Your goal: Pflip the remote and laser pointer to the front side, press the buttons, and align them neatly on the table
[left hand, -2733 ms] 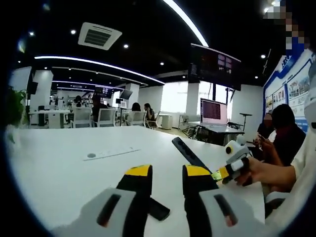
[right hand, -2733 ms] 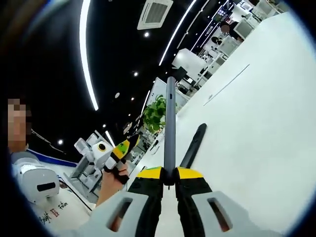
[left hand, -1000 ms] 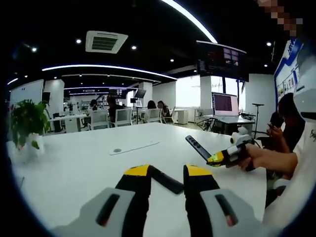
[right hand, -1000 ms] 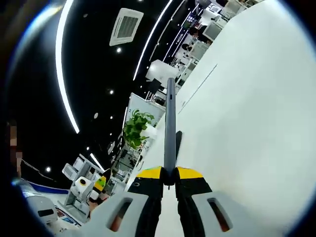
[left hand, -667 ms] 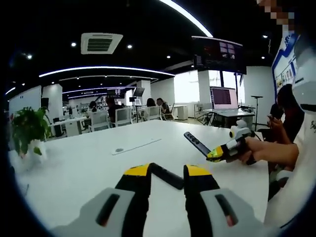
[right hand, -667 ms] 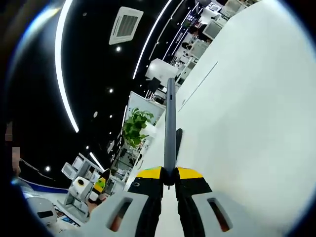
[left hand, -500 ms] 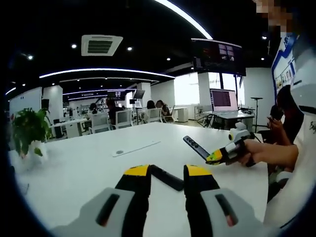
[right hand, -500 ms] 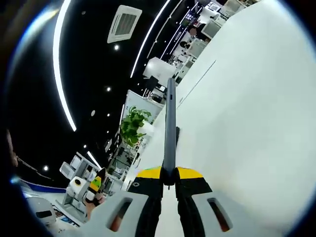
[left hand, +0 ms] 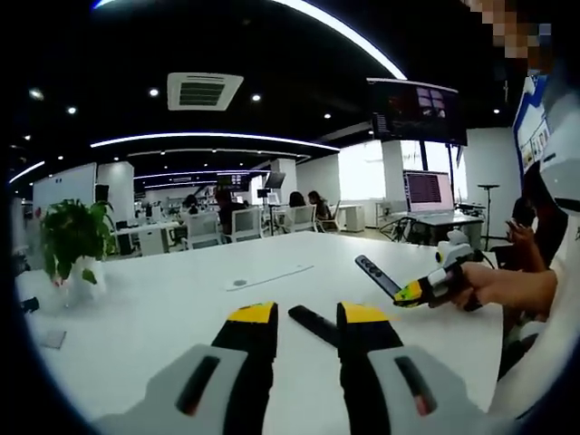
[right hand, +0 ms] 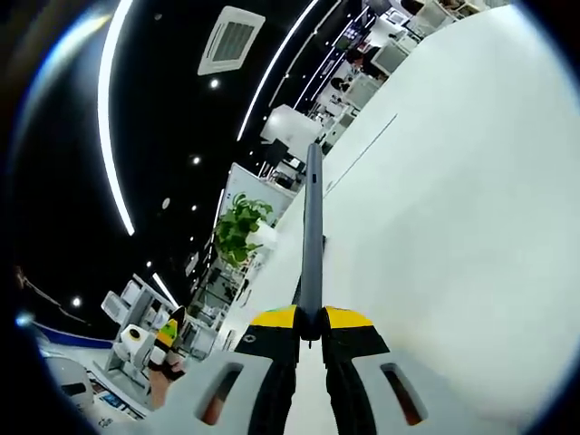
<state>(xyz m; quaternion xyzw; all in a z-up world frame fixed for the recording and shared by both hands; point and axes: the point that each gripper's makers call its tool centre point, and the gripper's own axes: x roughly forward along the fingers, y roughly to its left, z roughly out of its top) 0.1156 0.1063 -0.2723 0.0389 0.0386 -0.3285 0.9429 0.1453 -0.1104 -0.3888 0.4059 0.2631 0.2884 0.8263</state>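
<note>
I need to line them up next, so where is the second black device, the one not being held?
In the left gripper view, it lies on the white table, just beyond the left gripper.

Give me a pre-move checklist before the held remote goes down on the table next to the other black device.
1. Right tool shut on the remote: ok, jaws pinch its near end, seen edge-on.
2. Remote off the table: ok, in the left gripper view the remote is held up in the air by the right tool.
3. Button side facing up: cannot tell from either view.
4. Left tool free: ok, jaws apart with nothing between them.
5. Second black device lying on the table: ok, just beyond the left tool's tips; which face is up, cannot tell.
6. Bare table beside that device for placing: ok.
</note>
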